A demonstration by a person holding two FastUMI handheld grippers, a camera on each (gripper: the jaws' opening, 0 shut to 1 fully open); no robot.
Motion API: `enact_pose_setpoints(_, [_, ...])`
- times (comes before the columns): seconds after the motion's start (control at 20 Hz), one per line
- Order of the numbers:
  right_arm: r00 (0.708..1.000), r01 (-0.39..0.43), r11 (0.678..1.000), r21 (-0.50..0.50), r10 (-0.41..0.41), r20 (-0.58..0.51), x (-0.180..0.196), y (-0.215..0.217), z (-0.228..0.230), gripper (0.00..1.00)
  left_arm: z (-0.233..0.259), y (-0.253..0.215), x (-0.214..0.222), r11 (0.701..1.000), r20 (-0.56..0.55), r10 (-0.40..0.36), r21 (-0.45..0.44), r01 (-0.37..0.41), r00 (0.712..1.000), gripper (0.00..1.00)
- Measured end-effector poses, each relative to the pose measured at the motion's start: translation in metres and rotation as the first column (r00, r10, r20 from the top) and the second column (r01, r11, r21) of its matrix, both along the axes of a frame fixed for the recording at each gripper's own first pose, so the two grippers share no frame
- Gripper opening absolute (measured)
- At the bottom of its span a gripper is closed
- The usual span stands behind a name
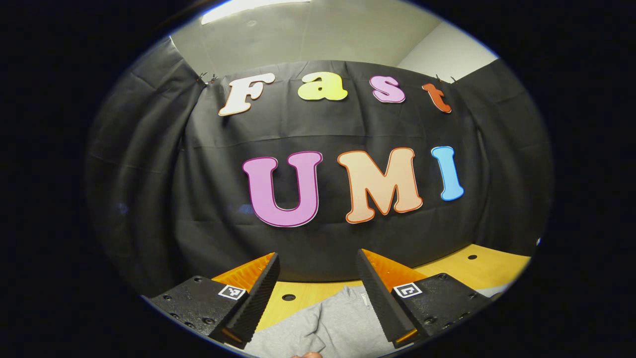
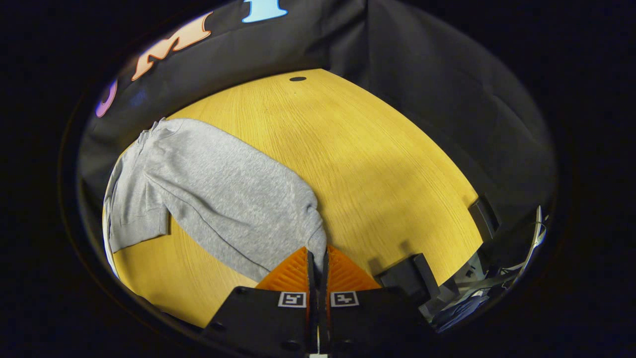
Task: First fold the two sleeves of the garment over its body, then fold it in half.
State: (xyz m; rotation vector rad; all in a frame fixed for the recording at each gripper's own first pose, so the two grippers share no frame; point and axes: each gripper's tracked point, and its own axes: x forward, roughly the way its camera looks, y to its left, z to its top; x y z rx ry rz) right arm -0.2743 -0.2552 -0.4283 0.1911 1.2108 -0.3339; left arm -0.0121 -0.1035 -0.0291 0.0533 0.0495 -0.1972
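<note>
Tabletop [image 2: 377, 164] of yellow woodgrain spreads beyond right gripper [image 2: 318, 258], closed, apparently pinching grey fleece garment [image 2: 223, 194] at its edge. Left gripper [image 1: 318, 283] gapes empty above crumpled cloth.

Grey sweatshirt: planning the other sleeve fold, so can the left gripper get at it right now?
Probably yes: the left gripper is open, and the grey sweatshirt lies on the wooden table below its fingers, with nothing between.

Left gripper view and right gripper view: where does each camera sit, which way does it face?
Left gripper view: rides the open left gripper, facing level at the booth wall; fingers frame the grey garment.
Right gripper view: rides the right gripper, looking down at the wooden table, fingers closed at a garment edge.
Shared: garment, table.
</note>
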Motion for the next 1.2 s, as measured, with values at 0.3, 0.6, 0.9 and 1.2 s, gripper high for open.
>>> enact_pose_setpoints(0.3, [0.991,0.132,0.978,0.163,-0.135,0.006,0.012,0.026,0.007,0.04,0.008,0.021,-0.001,0.999,0.017,0.039,0.009,-0.039,0.999,0.92])
enact_pose_setpoints(0.6, [0.988,0.07,0.976,0.204,-0.097,0.124,0.075,0.053,0.038,0.04,0.004,0.043,-0.009,0.997,0.0,0.081,0.009,-0.081,0.997,0.92])
enact_pose_setpoints(0.9, [0.975,-0.051,0.966,0.252,-0.007,0.221,0.144,0.108,0.059,0.04,0.006,0.079,-0.02,0.988,0.004,0.149,0.028,-0.149,0.989,0.94])
enact_pose_setpoints(1.2, [0.964,-0.113,0.953,0.282,0.035,0.265,0.185,0.148,0.073,0.03,0.013,0.117,-0.03,0.973,0.018,0.223,0.053,-0.224,0.975,0.94])
